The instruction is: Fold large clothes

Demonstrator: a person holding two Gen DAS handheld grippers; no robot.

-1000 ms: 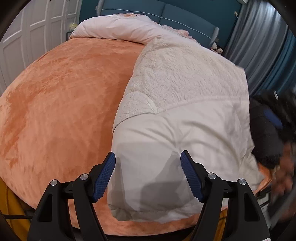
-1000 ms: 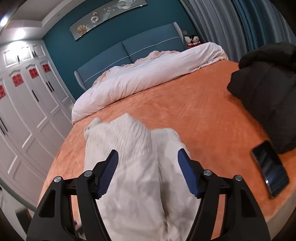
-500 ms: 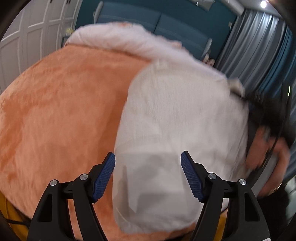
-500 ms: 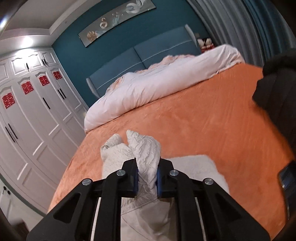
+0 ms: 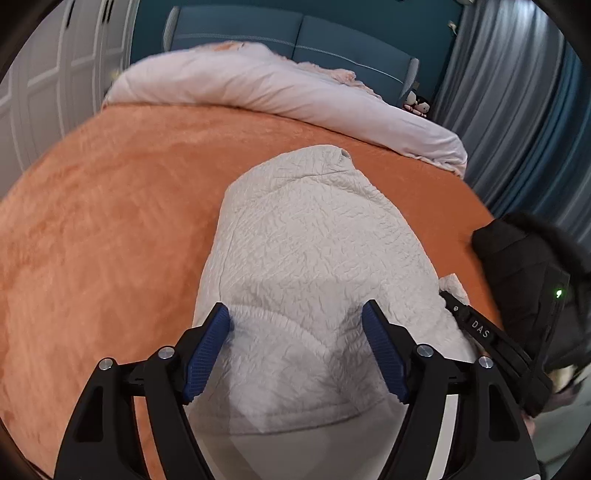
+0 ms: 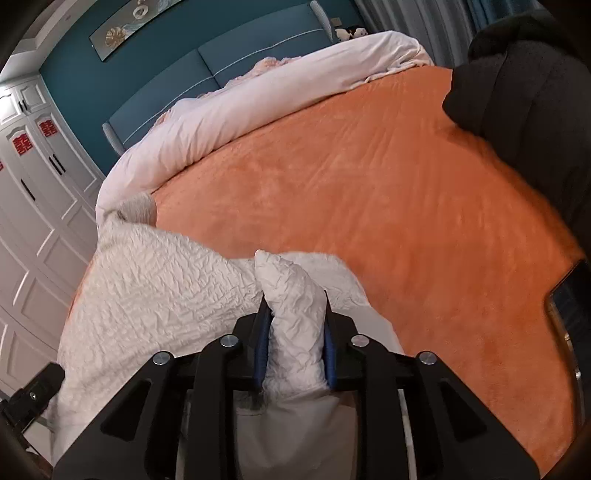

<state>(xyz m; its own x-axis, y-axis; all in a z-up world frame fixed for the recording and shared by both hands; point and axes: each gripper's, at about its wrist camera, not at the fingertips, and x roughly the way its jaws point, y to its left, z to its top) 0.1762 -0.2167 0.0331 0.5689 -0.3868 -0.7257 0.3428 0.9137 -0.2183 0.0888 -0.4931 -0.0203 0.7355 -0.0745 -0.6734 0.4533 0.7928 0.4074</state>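
Observation:
A large white crinkled garment (image 5: 314,251) lies folded over on the orange bedspread (image 5: 110,221), near the bed's front edge. My left gripper (image 5: 295,343) is open, its blue pads apart on either side of the garment's near part. My right gripper (image 6: 293,332) is shut on a bunched fold of the same white garment (image 6: 291,295), held just above the bed. The rest of the garment (image 6: 159,288) spreads to the left in the right wrist view. The right gripper's black body (image 5: 491,343) shows at the garment's right edge in the left wrist view.
A rolled white duvet (image 5: 277,96) lies along the blue headboard (image 5: 288,33). A black garment (image 6: 528,92) sits at the bed's right side, and also shows in the left wrist view (image 5: 524,280). A phone (image 6: 569,306) lies near the right edge. White wardrobes (image 6: 33,192) stand left.
My right gripper went from open over the garment to shut on a fold of it. The garment's smooth upper side has turned over, so the crinkled side faces up. My left gripper stayed open.

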